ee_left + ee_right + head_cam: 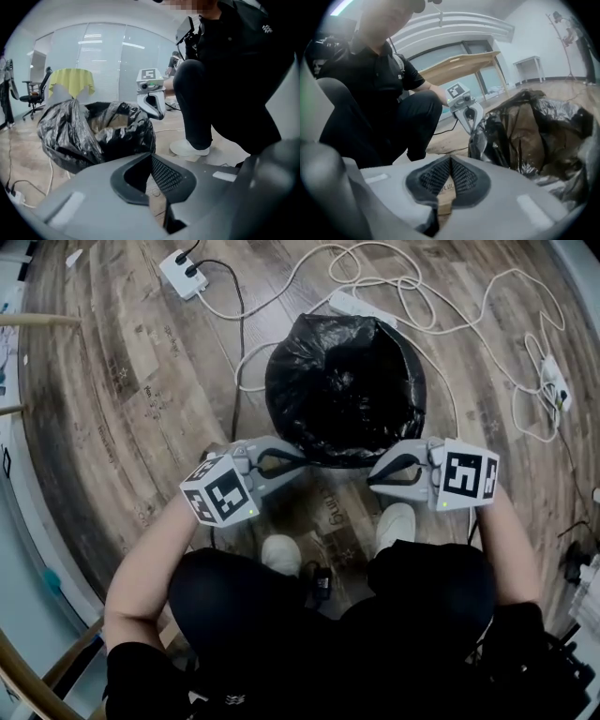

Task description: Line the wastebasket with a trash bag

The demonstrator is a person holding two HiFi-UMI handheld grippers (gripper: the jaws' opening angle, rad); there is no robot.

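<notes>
- Draping step, seemingly: trash bag [345, 381] already over wastebasket [99, 123].
- Left gripper [304, 463], right gripper [373, 476] beside wastebasket's near rim, both closed, empty.
- Next, likely: reopen, pinch bag edge.

In the head view, the left gripper [296, 461] sits left of centre and the right gripper [377, 475] right of centre, their tips pointing inward toward each other. Both have their jaws pressed together with nothing between them. The bare left forearm [150, 568] and right forearm [511, 545] run back toward the lower corners of the frame.
</notes>
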